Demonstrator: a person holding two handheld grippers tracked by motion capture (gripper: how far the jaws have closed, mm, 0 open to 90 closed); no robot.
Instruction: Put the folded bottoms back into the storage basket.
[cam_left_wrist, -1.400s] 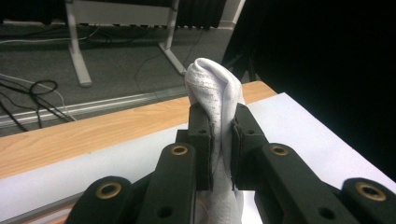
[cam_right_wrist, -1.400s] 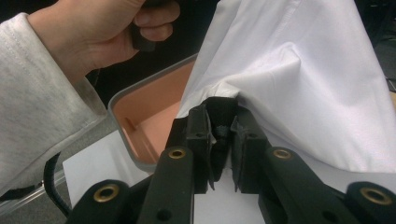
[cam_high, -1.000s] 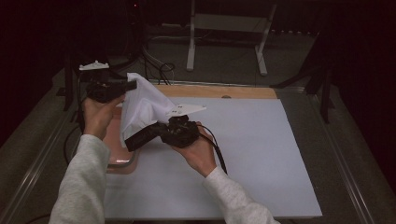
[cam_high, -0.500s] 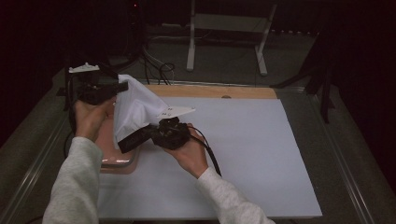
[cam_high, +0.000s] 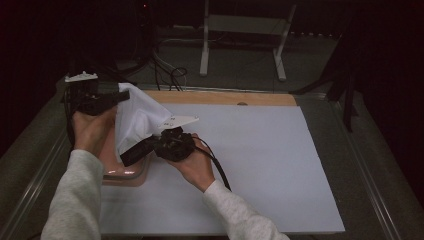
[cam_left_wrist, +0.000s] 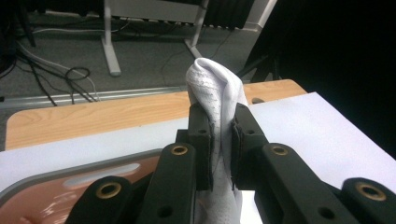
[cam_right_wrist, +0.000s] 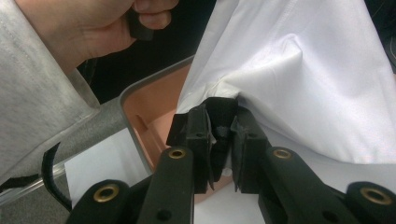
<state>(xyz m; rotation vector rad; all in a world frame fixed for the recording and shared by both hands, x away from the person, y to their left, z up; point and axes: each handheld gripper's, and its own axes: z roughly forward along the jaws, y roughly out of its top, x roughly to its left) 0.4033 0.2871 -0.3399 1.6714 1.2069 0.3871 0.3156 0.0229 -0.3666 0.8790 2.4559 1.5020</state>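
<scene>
Scene: white cloth stretched above pink tray at worktop's left | Left claw: I have it clamped on a bunched corner | Right claw: pinching the lower hem | Why: two grips hold the cloth spread, probably for lowering into the tray.

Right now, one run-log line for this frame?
left hand-held gripper: shut on white cloth | right hand-held gripper: shut on white cloth | cloth held above pink tray | white mat
</scene>
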